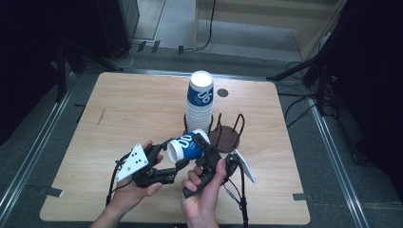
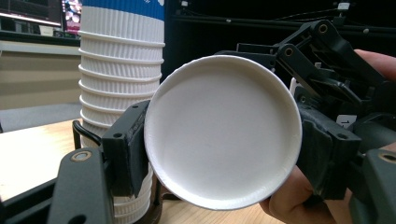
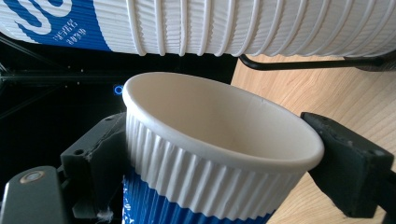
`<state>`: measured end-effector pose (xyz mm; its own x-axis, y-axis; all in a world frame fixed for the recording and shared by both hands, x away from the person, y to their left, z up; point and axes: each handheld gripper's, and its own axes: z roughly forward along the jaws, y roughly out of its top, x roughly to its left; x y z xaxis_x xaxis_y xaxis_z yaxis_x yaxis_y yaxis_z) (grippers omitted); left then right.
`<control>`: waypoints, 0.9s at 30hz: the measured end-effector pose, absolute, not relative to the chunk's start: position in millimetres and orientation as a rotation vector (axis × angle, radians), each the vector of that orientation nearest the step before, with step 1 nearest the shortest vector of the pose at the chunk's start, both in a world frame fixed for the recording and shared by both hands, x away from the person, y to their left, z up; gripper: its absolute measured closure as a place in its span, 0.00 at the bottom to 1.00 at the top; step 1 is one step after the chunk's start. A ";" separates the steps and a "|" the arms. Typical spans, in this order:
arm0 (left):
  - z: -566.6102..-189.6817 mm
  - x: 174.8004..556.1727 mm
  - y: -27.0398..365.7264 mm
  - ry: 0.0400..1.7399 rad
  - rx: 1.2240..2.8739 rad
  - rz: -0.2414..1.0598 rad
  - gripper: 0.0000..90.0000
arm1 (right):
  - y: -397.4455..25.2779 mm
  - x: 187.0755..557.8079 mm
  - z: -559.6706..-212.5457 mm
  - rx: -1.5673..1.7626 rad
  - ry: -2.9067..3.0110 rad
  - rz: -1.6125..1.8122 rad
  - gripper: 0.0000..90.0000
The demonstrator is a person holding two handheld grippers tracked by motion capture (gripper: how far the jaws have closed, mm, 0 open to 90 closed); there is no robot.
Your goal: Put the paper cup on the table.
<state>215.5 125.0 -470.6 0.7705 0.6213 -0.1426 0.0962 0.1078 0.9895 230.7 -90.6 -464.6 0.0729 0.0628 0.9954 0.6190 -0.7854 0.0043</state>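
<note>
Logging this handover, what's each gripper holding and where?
One paper cup: right gripper clamps its ribbed wall below the rim; left gripper pinches near its base.

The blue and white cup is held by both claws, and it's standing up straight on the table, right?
Not quite. Both claws do hold the cup, the left claw and the right claw, but it is not standing on the table. The high view shows it tipped on its side, lifted, in front of the cup stack.

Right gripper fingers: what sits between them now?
A single blue-and-white paper cup, gripped just below its rim, seen in the right gripper view with the cup stack behind.
</note>
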 end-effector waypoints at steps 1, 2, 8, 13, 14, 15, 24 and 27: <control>-470.5 215.2 125.1 0.626 1.431 0.427 0.31 | -90.7 230.4 -464.8 -1.932 -0.675 -1.761 0.14; -470.4 215.0 125.1 0.624 1.433 0.427 0.31 | -90.9 230.2 -464.8 -1.928 -0.674 -1.761 0.14; -470.4 214.9 124.8 0.621 1.432 0.433 0.31 | -91.3 230.0 -465.3 -1.924 -0.656 -1.765 0.15; -471.0 215.0 125.4 0.621 1.423 0.415 0.31 | -91.6 230.2 -465.7 -1.922 -0.652 -1.774 0.16; -470.9 214.7 125.4 0.621 1.422 0.416 0.31 | -92.0 230.2 -465.8 -1.920 -0.652 -1.774 0.16; -470.8 214.7 125.3 0.622 1.423 0.416 0.31 | -92.0 230.2 -465.7 -1.919 -0.653 -1.777 0.16; -469.0 212.9 128.0 0.636 1.411 0.398 0.15 | -95.0 230.7 -463.4 -1.921 -0.657 -1.805 0.16; -468.8 211.6 129.5 0.649 1.421 0.399 0.14 | -96.5 230.9 -461.6 -1.924 -0.669 -1.831 0.16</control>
<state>211.6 129.5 -468.8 0.7675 0.6166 -0.1752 0.1224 0.1272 0.9843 230.9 -96.5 -461.6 0.0271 0.0678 0.9973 0.5912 -0.8056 0.0387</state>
